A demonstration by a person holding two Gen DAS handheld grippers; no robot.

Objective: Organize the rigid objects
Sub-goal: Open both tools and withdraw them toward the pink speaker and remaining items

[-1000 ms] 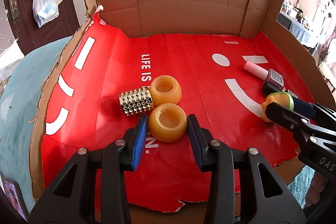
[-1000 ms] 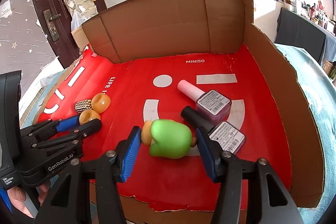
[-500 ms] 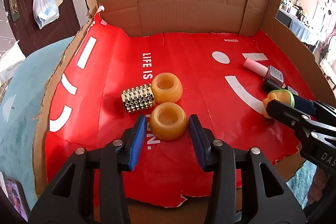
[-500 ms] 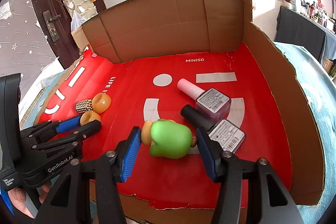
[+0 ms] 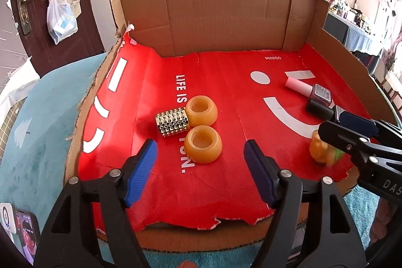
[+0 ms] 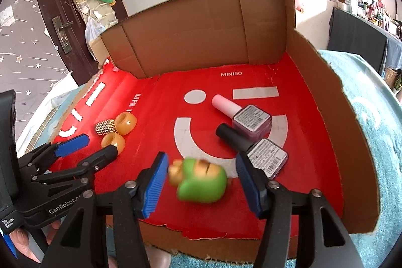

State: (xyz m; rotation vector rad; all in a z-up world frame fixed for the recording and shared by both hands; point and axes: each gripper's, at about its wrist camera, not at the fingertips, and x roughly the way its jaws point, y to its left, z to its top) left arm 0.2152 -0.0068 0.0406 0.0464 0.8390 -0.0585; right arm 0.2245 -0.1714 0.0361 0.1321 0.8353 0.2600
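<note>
Here, right claw [image 6: 201,180] wide open, blurred green toy [image 6: 201,182] between its jaws, left claw [image 5: 201,162] open, empty

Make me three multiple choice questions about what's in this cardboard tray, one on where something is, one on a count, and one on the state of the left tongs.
1. Where does the gold studded cylinder lie?
A. Touching the two amber rings
B. Between the nail polish bottles
C. Outside the tray

2. How many nail polish bottles are in the tray?
A. One
B. Two
C. Four

3. What state are the left tongs in?
A. Shut on a bottle
B. Shut on a ring
C. Open, holding nothing

Answers:
1 A, it rests against both the far ring and the near ring.
2 B, a pink-capped bottle and a black-capped bottle.
3 C, the blue pads stand wide apart, clear of the near ring.
</note>
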